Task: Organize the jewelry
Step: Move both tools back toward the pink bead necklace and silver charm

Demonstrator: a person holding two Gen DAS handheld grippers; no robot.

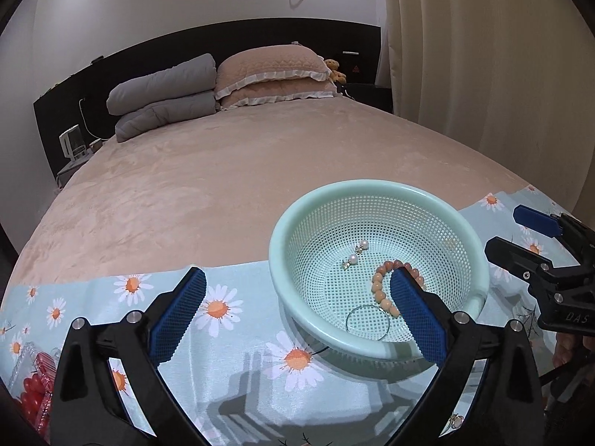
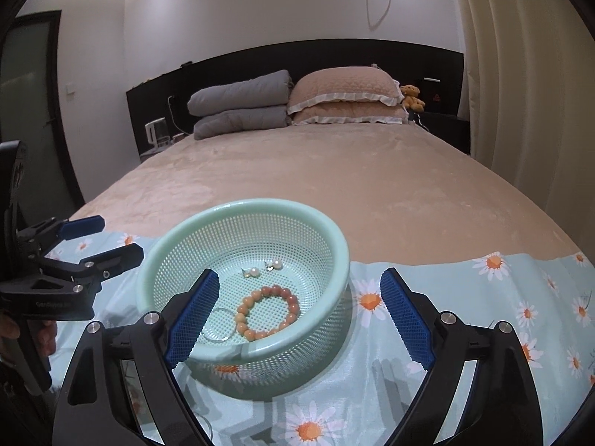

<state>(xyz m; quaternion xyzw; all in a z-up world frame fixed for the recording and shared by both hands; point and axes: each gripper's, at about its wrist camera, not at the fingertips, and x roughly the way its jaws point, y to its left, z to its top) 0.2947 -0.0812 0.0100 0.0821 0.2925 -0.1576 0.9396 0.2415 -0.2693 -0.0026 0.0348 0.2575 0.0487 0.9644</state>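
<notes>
A mint-green mesh basket (image 1: 282, 260) (image 2: 334, 245) stands on a daisy-print cloth (image 1: 238, 364) (image 2: 483, 297) at the foot of a bed. In it lie an orange bead bracelet (image 1: 379, 290) (image 2: 267, 310), two pearl earrings (image 1: 353, 258) (image 2: 254, 271) and a thin metal ring (image 1: 366, 317) (image 2: 223, 325). My left gripper (image 1: 297, 282) is open and empty, its right finger over the basket's near rim. My right gripper (image 2: 299, 284) is open and empty, its left finger over the basket. Each gripper shows in the other's view, the left (image 2: 108, 238) and the right (image 1: 520, 230).
A clear box of red beads (image 1: 35, 390) sits at the cloth's left edge. The beige bed (image 2: 334, 178) stretches beyond, with folded grey quilts (image 2: 241, 104), pillows (image 2: 346, 96) and a teddy bear (image 2: 412, 96) at the black headboard. Curtains (image 2: 528, 74) hang at the right.
</notes>
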